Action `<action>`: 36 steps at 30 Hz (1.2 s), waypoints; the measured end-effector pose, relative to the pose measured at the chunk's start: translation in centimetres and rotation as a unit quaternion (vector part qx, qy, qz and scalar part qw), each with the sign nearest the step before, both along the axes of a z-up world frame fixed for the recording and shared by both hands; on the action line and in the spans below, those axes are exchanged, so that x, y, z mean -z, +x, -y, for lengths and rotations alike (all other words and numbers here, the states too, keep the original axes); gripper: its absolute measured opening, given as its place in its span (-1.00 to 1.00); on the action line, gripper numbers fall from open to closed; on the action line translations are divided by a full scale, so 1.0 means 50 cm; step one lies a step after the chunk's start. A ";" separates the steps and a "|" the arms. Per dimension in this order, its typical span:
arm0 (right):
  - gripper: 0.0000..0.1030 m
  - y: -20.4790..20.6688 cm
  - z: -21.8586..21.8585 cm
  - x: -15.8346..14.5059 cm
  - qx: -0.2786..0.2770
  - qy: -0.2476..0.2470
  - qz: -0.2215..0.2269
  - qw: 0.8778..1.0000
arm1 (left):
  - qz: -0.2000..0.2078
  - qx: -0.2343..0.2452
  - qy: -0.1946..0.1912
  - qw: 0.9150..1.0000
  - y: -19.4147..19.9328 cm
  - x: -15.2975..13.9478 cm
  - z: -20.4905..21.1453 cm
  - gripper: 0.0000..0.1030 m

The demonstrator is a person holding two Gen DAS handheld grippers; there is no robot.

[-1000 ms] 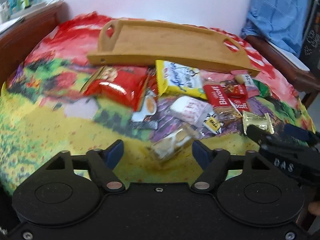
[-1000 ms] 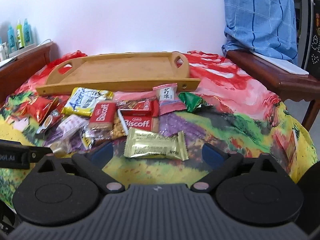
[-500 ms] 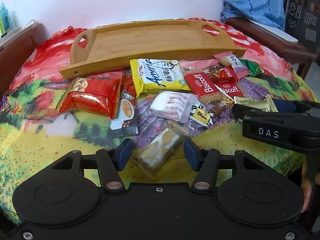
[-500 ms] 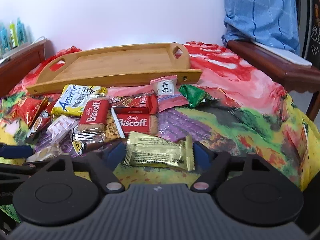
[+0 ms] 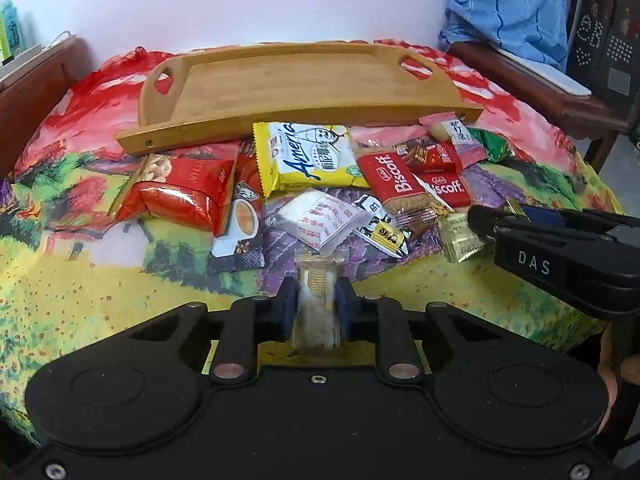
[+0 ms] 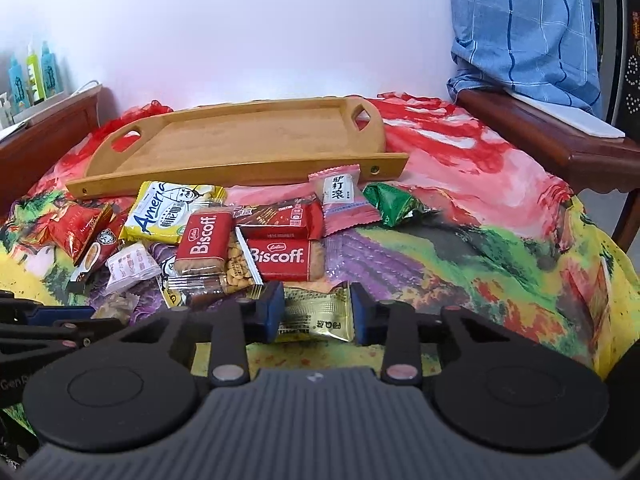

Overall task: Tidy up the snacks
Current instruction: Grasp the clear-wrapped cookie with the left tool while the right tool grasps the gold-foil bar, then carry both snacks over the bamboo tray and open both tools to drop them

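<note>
Home: tablecloth [image 6: 480, 240], wooden chairs [image 6: 560, 148]

Gold packet's [image 6: 316, 314] ends behind blue pads [image 6: 269, 312].

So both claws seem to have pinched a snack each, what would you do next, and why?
Probably lift both and carry them to the wooden tray, which sits bare behind the pile. The left gripper is shut on the clear-wrapped snack; the right gripper is closing, its pads already against the gold packet.

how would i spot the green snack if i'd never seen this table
Find the wooden tray on the painted cloth. Off its right end, right of the pink packet, lies the green snack, the only green wrapper.
</note>
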State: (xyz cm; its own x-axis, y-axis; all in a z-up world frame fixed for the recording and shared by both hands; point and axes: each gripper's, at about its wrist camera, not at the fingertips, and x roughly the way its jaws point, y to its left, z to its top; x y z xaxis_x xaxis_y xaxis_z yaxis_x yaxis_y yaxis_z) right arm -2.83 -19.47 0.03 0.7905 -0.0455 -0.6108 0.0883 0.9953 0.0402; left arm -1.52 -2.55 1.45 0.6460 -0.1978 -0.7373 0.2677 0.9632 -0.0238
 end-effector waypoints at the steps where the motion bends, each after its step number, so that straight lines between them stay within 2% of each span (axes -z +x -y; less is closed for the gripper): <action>1: -0.22 -0.002 0.000 0.000 -0.001 -0.003 -0.001 1.000 | 0.002 -0.001 -0.001 1.000 -0.002 -0.002 -0.001 -0.61; 4: -0.13 -0.013 0.000 0.000 -0.002 -0.007 0.000 1.000 | 0.006 -0.004 -0.005 1.000 -0.008 -0.009 -0.006 -0.61; 5: 0.12 -0.017 -0.001 0.000 -0.004 -0.008 0.002 1.000 | 0.007 -0.005 -0.005 1.000 -0.009 -0.011 -0.008 -0.62; 12: 0.30 -0.028 -0.017 0.009 -0.022 -0.034 -0.006 0.999 | 0.007 -0.013 -0.008 1.000 -0.011 -0.016 -0.014 -0.62; 20: 0.66 -0.044 -0.029 0.011 -0.026 -0.050 -0.007 0.998 | 0.016 -0.008 0.009 1.000 -0.018 -0.011 -0.014 -0.57; 24: 0.66 -0.052 -0.033 0.013 -0.011 -0.064 -0.001 0.998 | 0.017 -0.012 0.021 1.000 -0.017 -0.004 -0.013 -0.35; 28: 0.66 -0.054 -0.034 0.009 -0.016 -0.051 0.000 0.999 | 0.009 -0.009 0.018 1.000 -0.022 0.000 -0.017 -0.32; 32: 0.66 -0.049 -0.042 0.022 -0.026 -0.051 -0.020 0.998 | -0.008 -0.009 0.011 1.000 -0.027 0.015 -0.020 -0.32; 34: 0.66 -0.047 -0.043 0.025 -0.026 -0.044 -0.027 0.998 | -0.009 -0.004 0.015 1.000 -0.032 0.015 -0.017 -0.35; 36: 0.64 -0.045 -0.044 0.025 -0.026 -0.037 -0.030 0.999 | -0.009 -0.001 0.014 1.000 -0.035 0.015 -0.015 -0.60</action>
